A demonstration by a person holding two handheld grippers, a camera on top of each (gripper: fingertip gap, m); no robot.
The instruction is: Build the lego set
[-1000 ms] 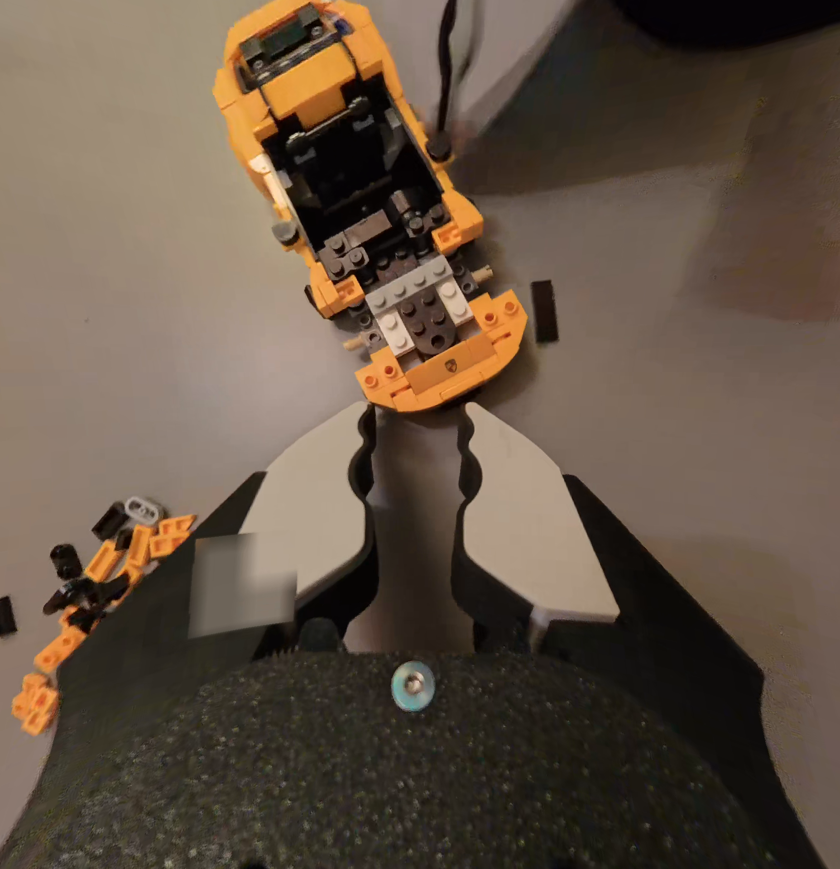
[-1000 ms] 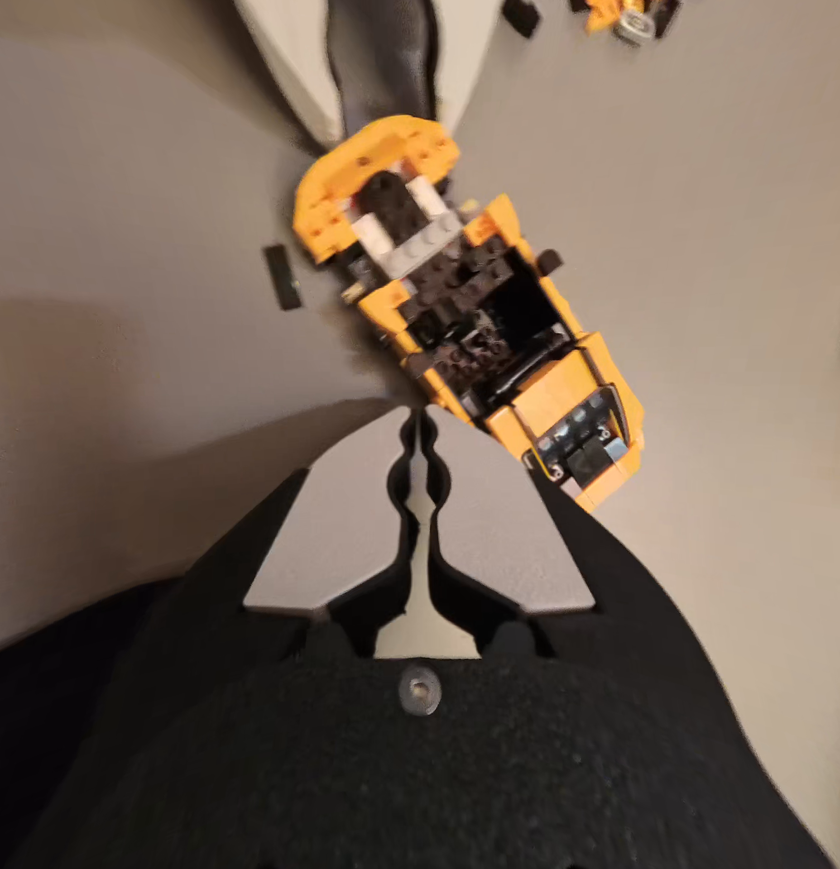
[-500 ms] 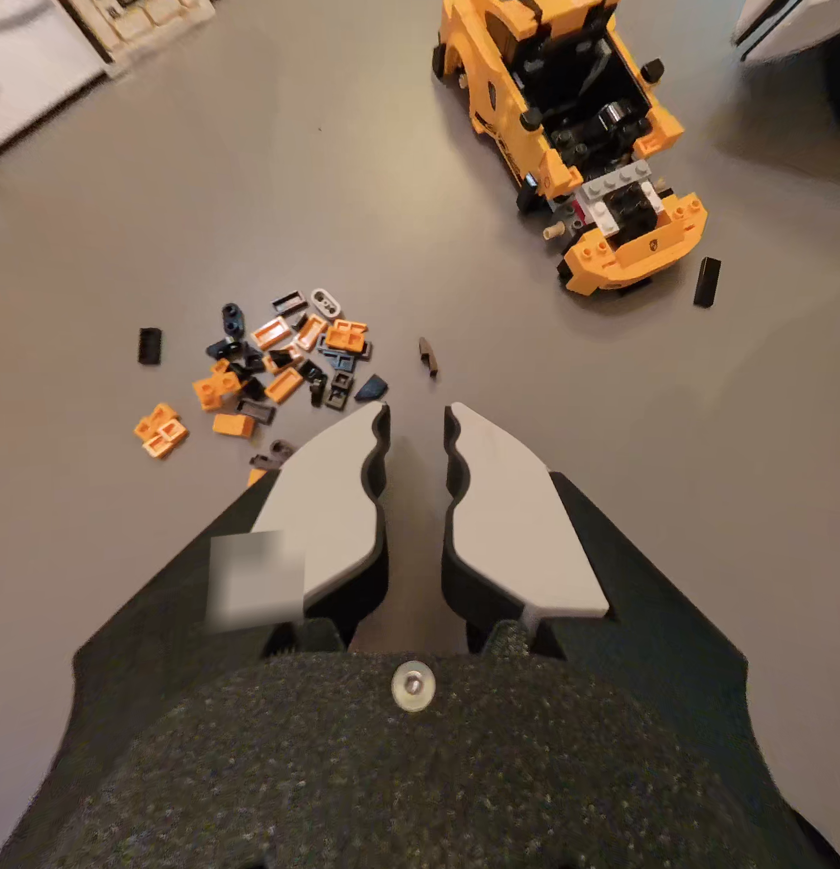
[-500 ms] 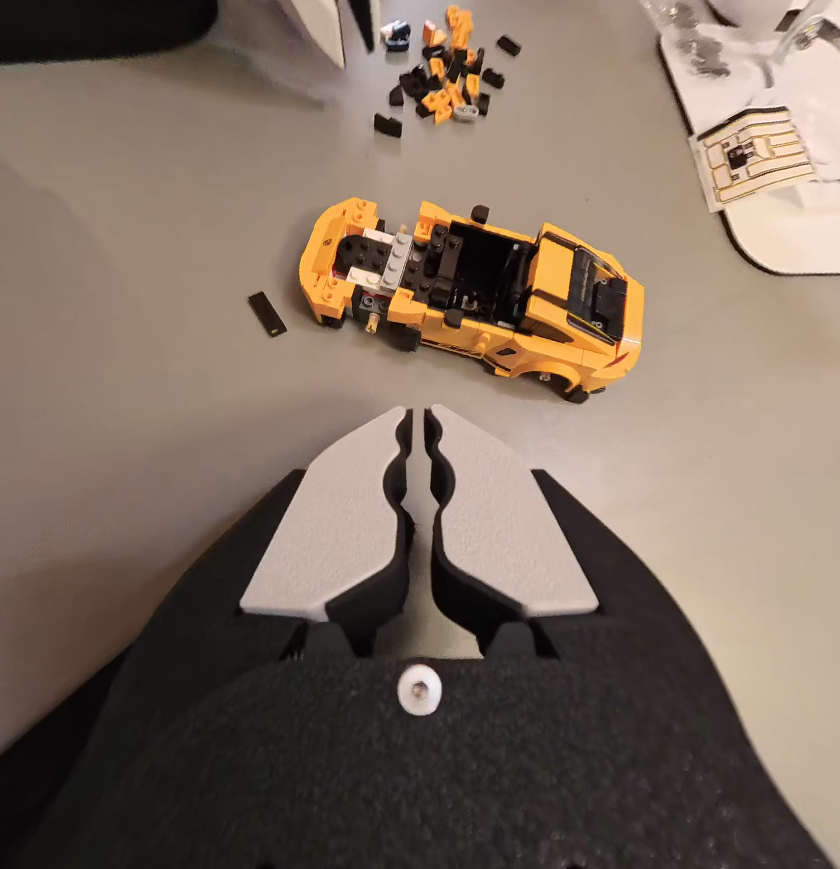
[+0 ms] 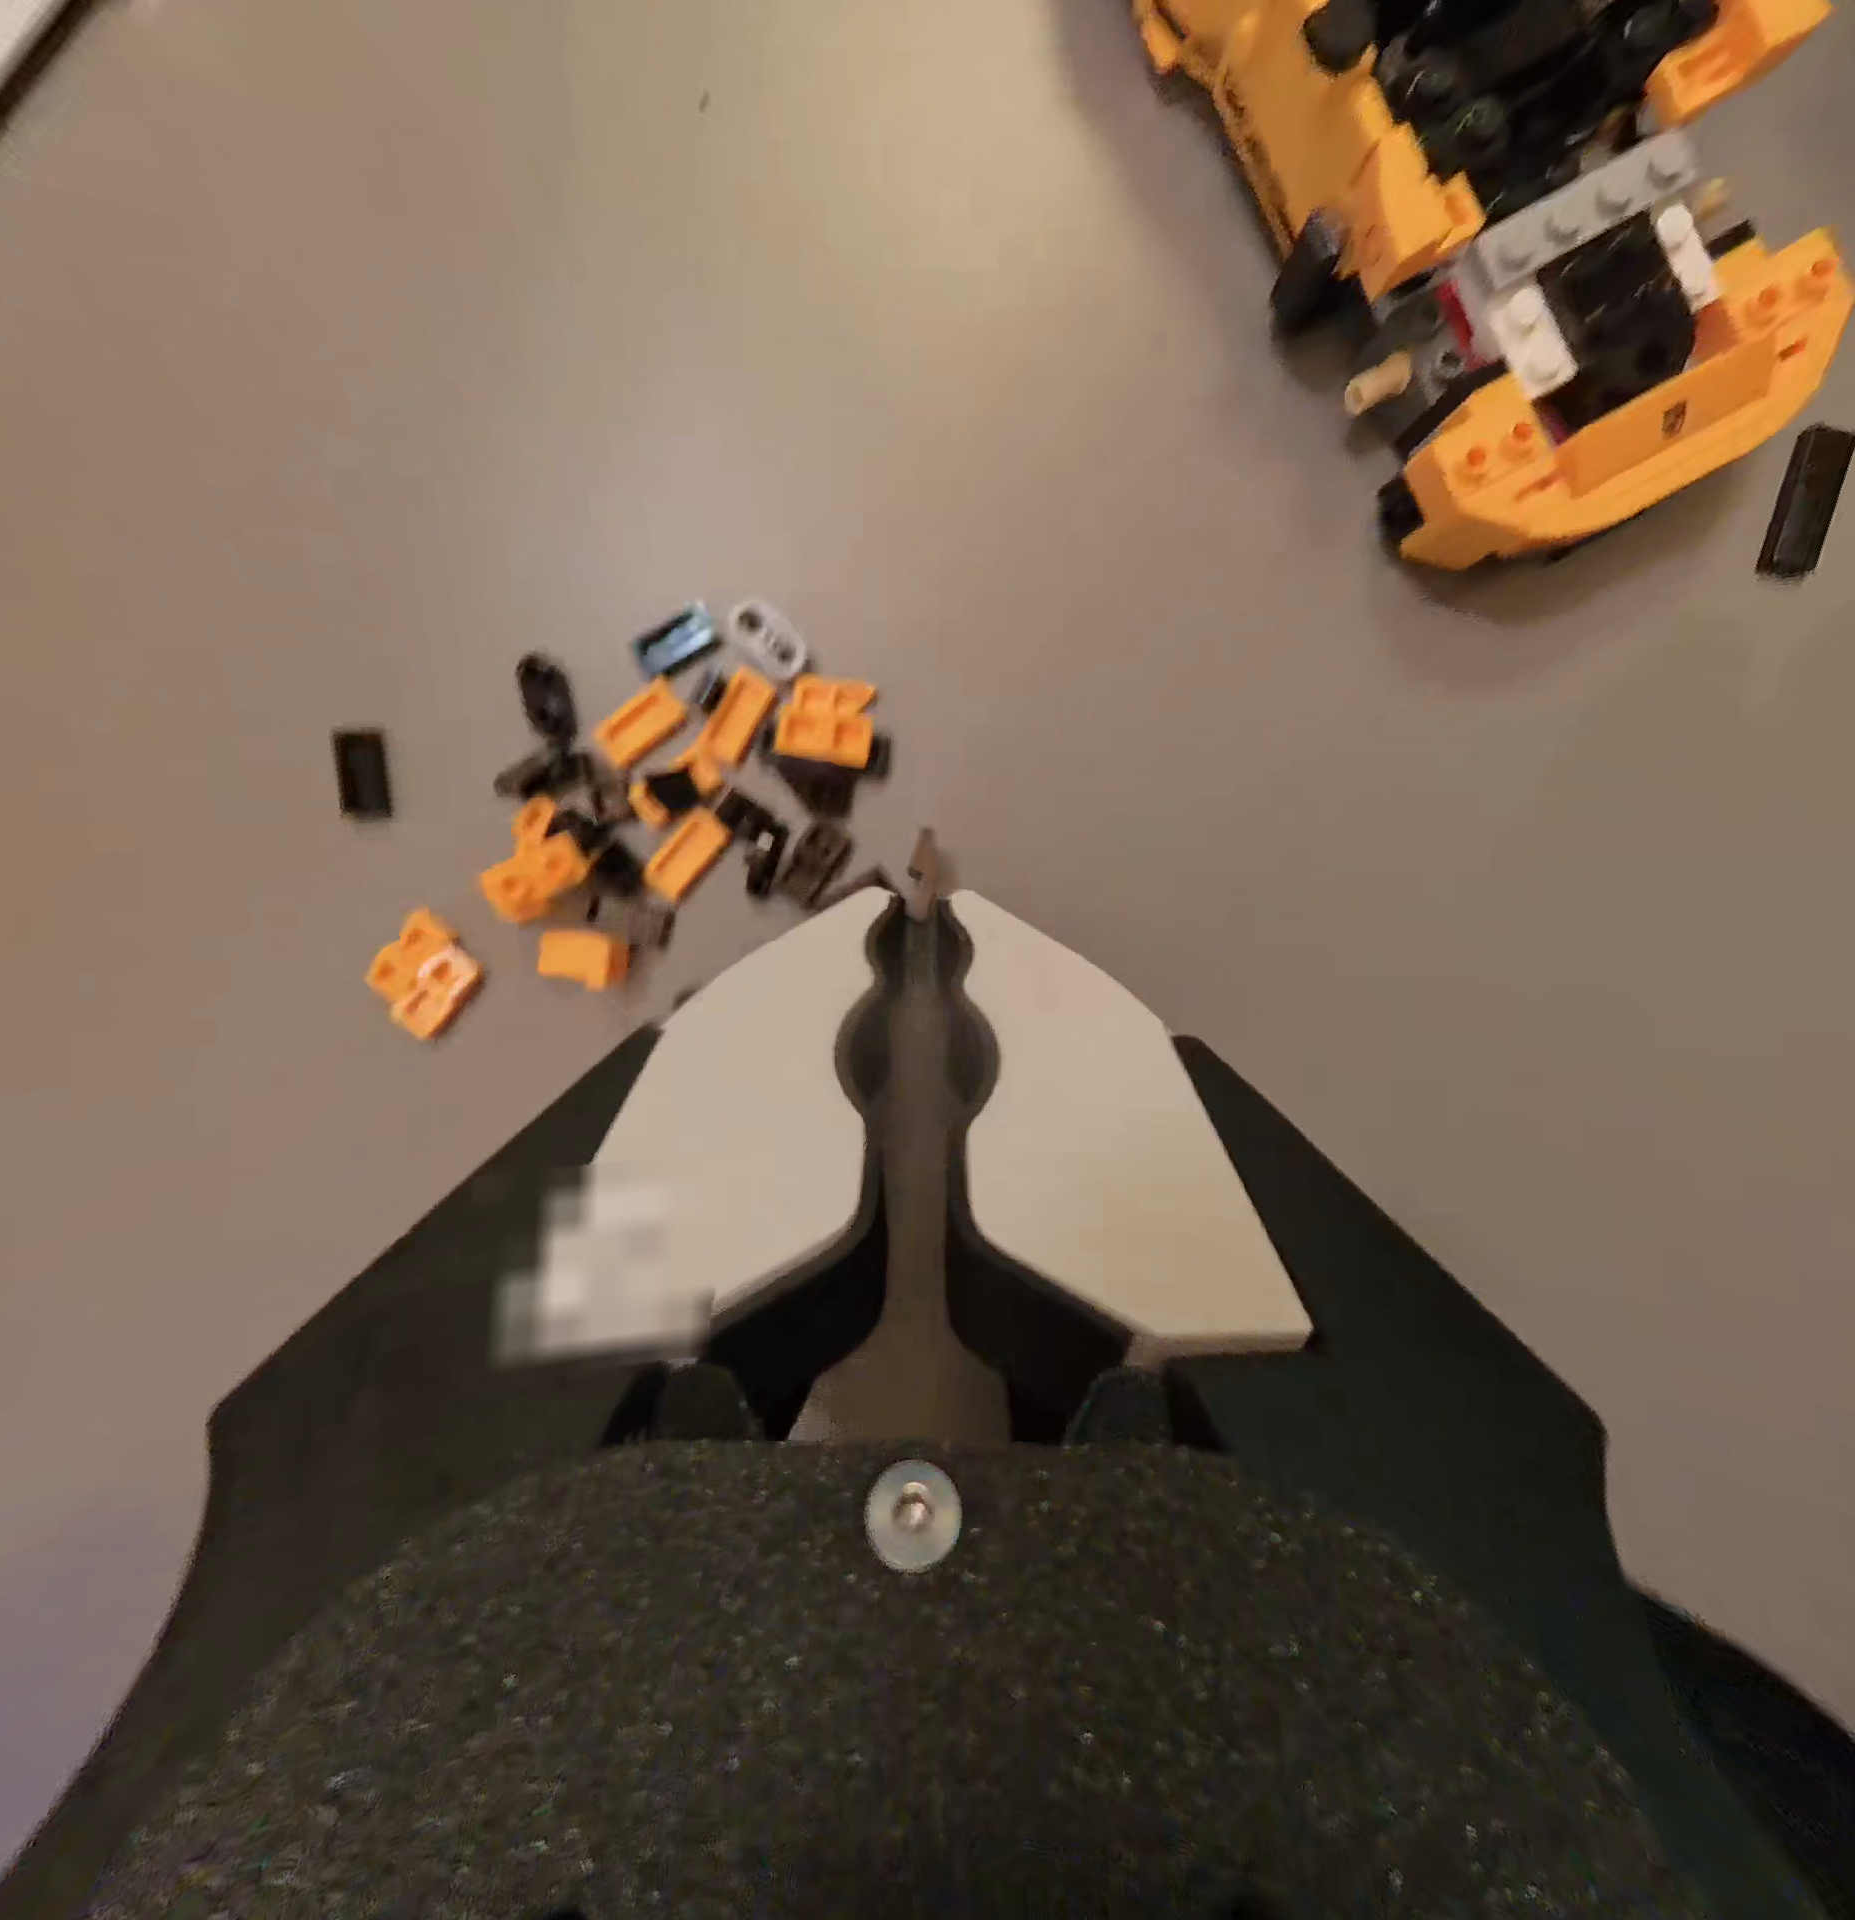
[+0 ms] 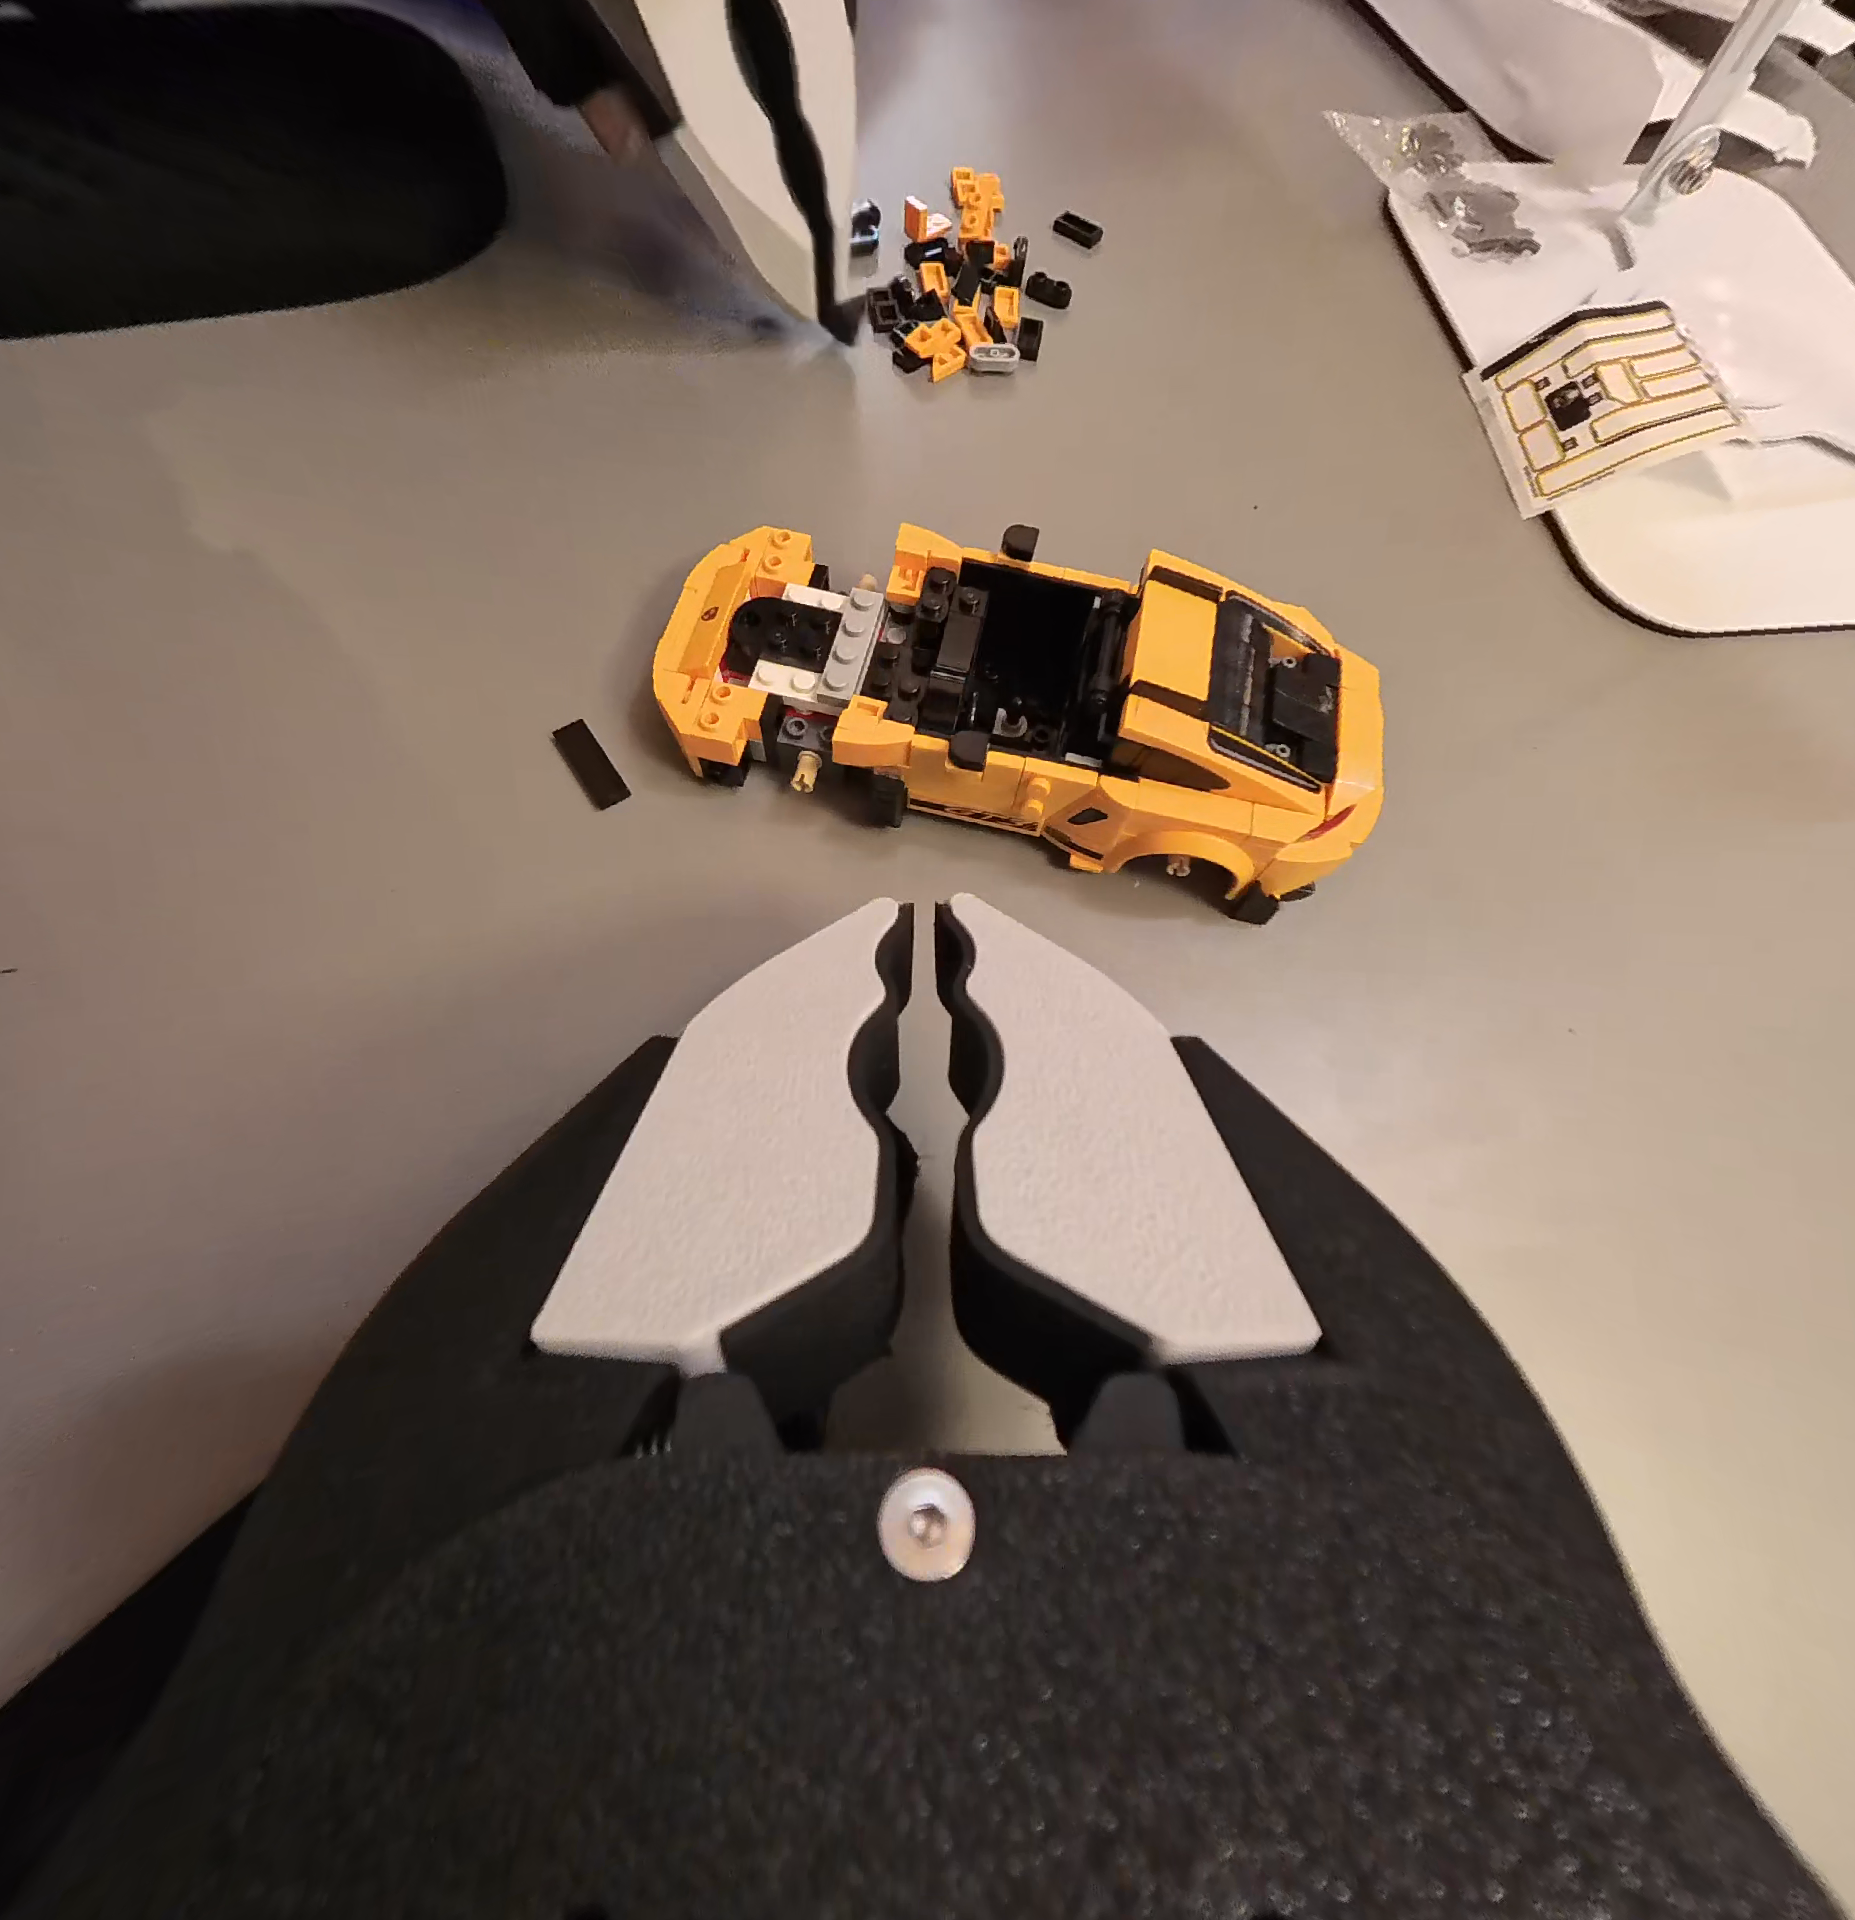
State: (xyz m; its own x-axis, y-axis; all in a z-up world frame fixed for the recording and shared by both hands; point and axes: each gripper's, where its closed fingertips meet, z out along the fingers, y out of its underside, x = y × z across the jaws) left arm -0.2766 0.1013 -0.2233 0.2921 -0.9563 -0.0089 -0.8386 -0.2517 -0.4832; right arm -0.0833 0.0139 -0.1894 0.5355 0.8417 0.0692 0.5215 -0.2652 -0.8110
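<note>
Only the left wrist view shows the left hand-held gripper [image 5: 918, 906] clenched on a small dark piece [image 5: 921, 871] beside the loose orange-and-black bricks [image 5: 684, 800]. The right view alone shows the whole studded orange car [image 6: 1016, 707], roofless, mid-worktop [image 6: 279, 935], a black tile [image 6: 590, 764] beside it, a white sticker sheet [image 6: 1588, 416] far right; the right hand-held gripper [image 6: 924, 914] hovers nearly closed, empty.

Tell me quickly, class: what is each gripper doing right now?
Left gripper: shut on a small dark piece beside the loose brick pile.
Right gripper: shut, holding nothing, short of the orange car.
</note>
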